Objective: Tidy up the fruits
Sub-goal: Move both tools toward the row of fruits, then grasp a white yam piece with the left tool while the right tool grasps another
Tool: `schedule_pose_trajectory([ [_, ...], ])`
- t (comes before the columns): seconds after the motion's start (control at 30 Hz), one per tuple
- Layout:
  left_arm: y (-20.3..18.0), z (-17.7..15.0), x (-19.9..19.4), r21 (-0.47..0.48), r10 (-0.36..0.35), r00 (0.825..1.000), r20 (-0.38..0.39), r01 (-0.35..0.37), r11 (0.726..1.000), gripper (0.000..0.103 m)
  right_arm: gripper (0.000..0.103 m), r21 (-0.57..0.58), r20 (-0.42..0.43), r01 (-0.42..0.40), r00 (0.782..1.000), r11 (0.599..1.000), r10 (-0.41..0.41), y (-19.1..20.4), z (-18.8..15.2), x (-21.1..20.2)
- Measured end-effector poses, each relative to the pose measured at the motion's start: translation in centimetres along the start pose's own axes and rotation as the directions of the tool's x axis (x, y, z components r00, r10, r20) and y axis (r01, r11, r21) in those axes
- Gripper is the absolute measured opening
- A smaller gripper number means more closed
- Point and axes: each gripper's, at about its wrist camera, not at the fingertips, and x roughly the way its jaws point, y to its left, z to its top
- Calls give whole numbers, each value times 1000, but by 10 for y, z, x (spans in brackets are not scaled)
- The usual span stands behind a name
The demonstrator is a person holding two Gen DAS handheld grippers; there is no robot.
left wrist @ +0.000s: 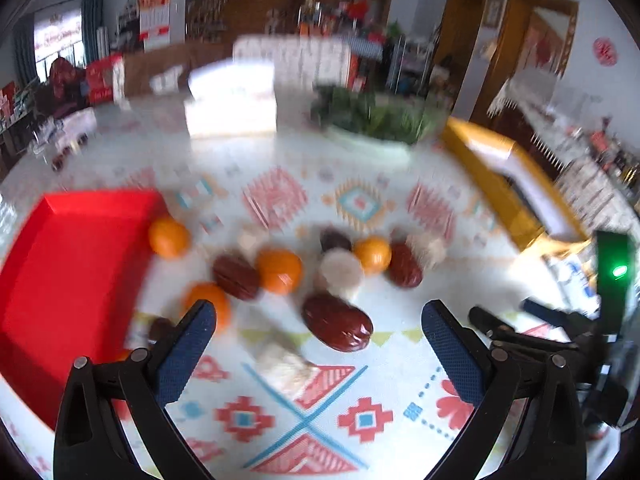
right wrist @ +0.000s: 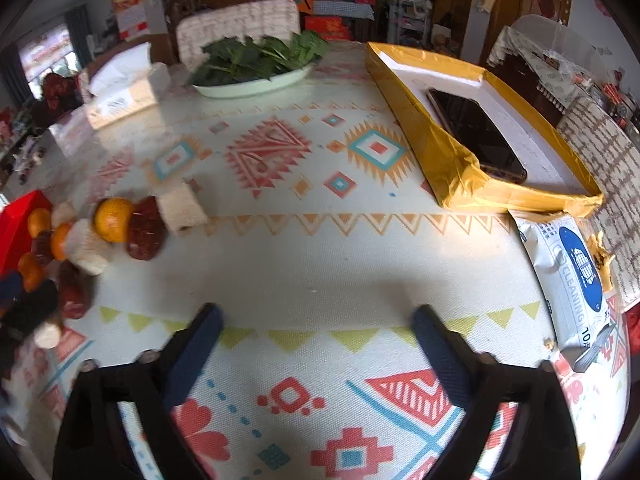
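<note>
Several oranges, dark red dates and pale chunks lie loose on the patterned tablecloth. In the blurred left wrist view a large date (left wrist: 338, 326) lies just ahead of my left gripper (left wrist: 319, 308), which is open and holds nothing. An orange (left wrist: 210, 304) sits by its left finger, and a red tray (left wrist: 60, 280) lies to the left of the pile. In the right wrist view the same pile shows at the far left, with an orange (right wrist: 113, 219) and a date (right wrist: 146, 230). My right gripper (right wrist: 318, 313) stands open over bare cloth, well right of the fruit.
A yellow box (right wrist: 452, 168) holding a black phone (right wrist: 476, 132) lies at the right. A pack of cleaning wipes (right wrist: 576, 280) sits in front of it. A plate of green leaves (right wrist: 256, 80) and a tissue box (right wrist: 120, 96) stand at the far side.
</note>
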Motion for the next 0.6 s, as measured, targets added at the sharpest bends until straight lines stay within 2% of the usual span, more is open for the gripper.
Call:
schedule_pose_trajectory([
  [0.1,28,9,-35,-27,3,997,79,-1,1000,103,81,12,52,-68,996,998,68,-4,0,-23],
  [0.23,60,16,-53,-57,24,994,110,-18,998,103,81,4,169,-149,975,989,147,-17,5,-64],
  [0.3,71,13,-56,-68,34,993,113,-27,997,103,80,-11,196,-147,970,989,147,-22,8,-74],
  [0.37,77,8,-56,-84,21,994,109,-12,996,103,77,-28,198,-125,972,992,129,-25,10,-76],
  [0.5,66,-1,-46,-51,-67,994,86,72,996,102,67,-12,154,-118,981,993,118,-39,3,-64],
  [0.6,49,-3,-31,-14,-139,989,42,140,990,92,61,39,106,-176,979,984,172,-47,-1,-49],
])
